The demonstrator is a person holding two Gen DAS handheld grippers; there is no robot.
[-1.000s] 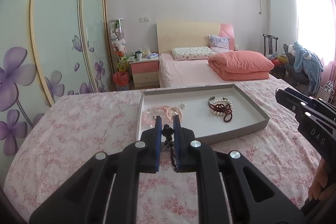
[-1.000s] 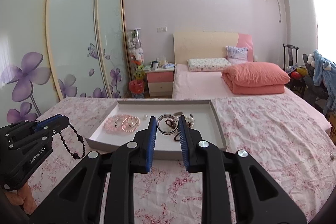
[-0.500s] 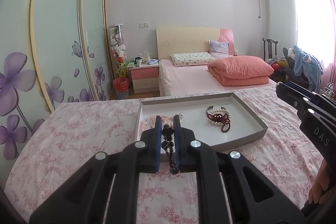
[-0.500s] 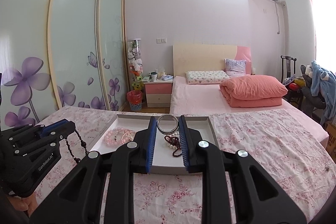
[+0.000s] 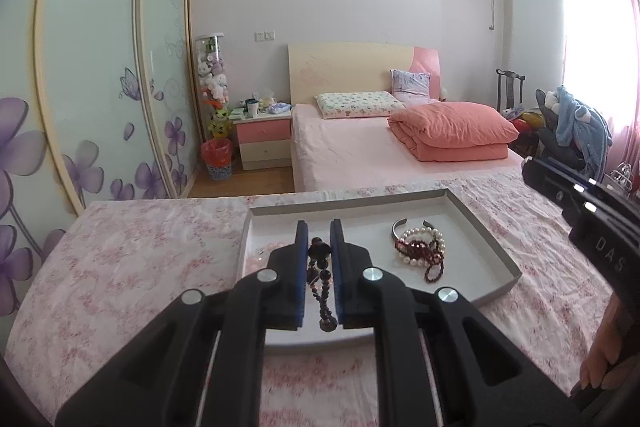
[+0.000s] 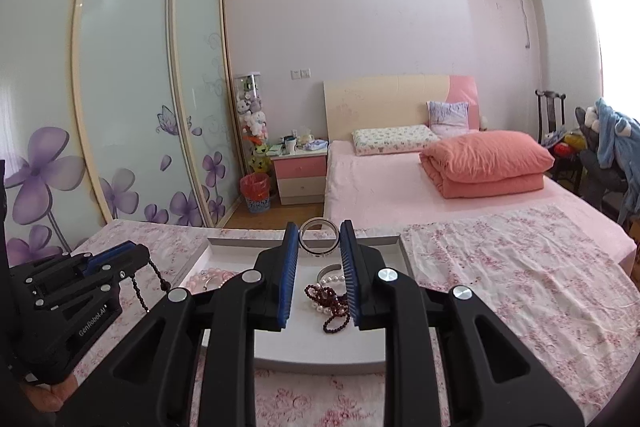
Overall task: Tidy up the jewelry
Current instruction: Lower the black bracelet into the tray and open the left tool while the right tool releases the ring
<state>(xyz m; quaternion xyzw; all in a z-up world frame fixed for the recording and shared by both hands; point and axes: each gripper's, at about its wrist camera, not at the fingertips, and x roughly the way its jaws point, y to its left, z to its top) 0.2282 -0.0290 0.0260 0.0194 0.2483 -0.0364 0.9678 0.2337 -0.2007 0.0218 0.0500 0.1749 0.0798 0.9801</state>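
Note:
A grey-rimmed white tray [image 5: 494,255] [image 6: 390,357] lies on the floral bedspread. In it lie a dark red bead strand tangled with a pearl bracelet [image 5: 422,253] [image 6: 330,297] and a silver cuff, and pink bead bracelets [image 6: 208,277] at its left. My left gripper [image 5: 319,233] is shut on a dark bead strand [image 5: 320,283], which hangs down between the pads above the tray's near side; in the right wrist view that strand [image 6: 158,277] dangles from the left gripper [image 6: 132,253]. My right gripper [image 6: 319,231] is shut on a silver bangle [image 6: 318,237], held above the tray.
The tray sits on a bed covered in pink floral cloth [image 6: 500,287]. Beyond it stand a second bed with a folded orange quilt [image 5: 452,135], a pink nightstand [image 5: 262,141], a red waste basket [image 5: 218,159] and sliding wardrobe doors [image 5: 100,75] on the left. A person's hand [image 5: 604,367] holds the right gripper.
Both grippers have lifted and drawn back with their jewelry; the tray now sits lower in each view. The bangle has risen off the tray floor to above its far rim.

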